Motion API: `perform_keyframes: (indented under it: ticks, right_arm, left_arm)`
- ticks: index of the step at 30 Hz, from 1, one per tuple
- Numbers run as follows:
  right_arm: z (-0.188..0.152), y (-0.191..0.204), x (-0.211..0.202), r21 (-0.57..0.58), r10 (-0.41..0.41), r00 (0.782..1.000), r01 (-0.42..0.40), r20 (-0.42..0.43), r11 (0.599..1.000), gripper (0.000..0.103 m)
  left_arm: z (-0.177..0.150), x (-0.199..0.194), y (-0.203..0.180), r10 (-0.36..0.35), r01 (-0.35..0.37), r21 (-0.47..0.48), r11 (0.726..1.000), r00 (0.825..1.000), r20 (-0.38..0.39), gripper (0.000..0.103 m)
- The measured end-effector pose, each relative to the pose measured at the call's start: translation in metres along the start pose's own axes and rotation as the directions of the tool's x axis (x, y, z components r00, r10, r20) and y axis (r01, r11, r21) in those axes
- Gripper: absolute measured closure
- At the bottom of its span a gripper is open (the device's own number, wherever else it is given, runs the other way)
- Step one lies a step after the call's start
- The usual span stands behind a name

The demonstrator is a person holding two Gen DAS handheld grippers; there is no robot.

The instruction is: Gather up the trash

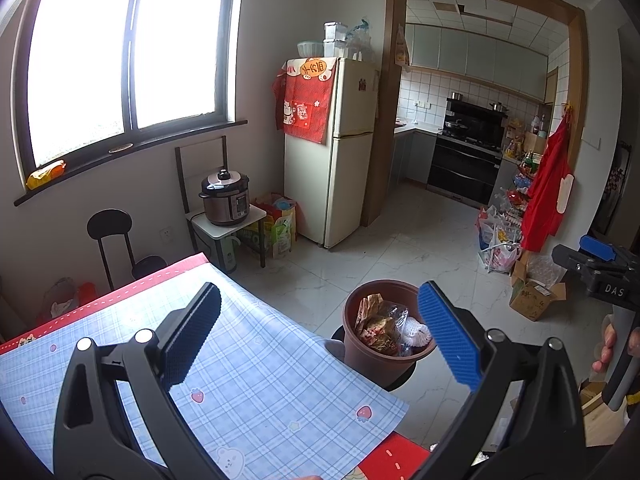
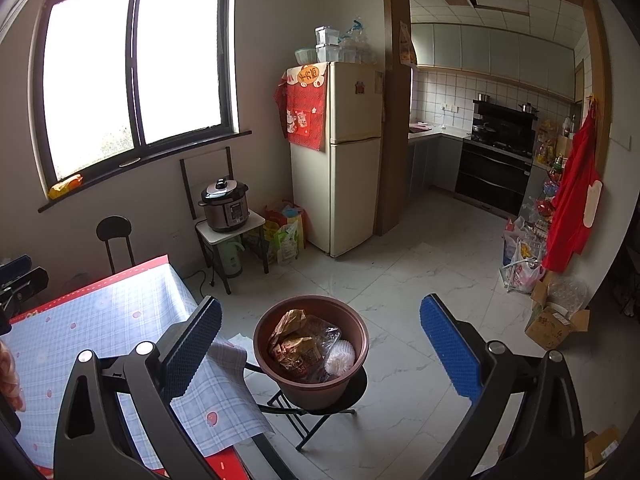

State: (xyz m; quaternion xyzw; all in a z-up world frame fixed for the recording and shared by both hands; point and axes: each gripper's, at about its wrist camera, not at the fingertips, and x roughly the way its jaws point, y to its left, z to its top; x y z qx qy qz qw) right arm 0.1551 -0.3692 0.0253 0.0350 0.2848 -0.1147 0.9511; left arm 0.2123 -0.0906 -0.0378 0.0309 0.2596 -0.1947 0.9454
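Right wrist view: trash-filled brown bin [image 2: 311,354] sits below, between wide-open, empty right tongs [image 2: 320,350]; left tongs [image 1: 318,334] likewise gape empty.

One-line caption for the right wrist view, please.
Open right gripper hovers above brown bin of wrappers on a black stool beside the plaid-covered table.

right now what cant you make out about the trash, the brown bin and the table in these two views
- Lower trash in the round brown plastic bin: both views, buried under the crinkled wrappers and white paper cup liner.
- Near part of the blue checked tablecloth: left wrist view, blocked by the left gripper, cut by the bottom edge.
- Wrapper print: too small.
- Black folding stool feet: right wrist view, partly behind the right gripper.
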Motion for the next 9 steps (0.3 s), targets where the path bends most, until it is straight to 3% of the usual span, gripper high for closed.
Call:
perform_keyframes:
  ticks: [9]
  right_arm:
    - [-0.0007,0.0004,-0.0002,0.001,0.000,1.000,0.000,0.001,1.000,0.005]
  left_arm:
    - [-0.0006,0.0024,0.0004,0.002,-0.002,-0.003,1.000,1.000,0.002,0.006]
